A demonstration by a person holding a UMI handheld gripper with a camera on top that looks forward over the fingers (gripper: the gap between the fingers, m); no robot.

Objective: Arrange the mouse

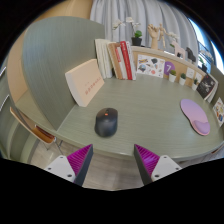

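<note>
A dark grey mouse lies on the pale wooden table, just ahead of my fingers and slightly left of the middle between them. A round purple mouse mat lies far to the right on the same table. My gripper is open, its magenta pads spread wide with only bare tabletop between them. The mouse is clear of both fingers.
A cream cushion leans on a grey chair back at the table's left. Books and framed pictures stand along the table's far edge. Small boxes sit at the far right.
</note>
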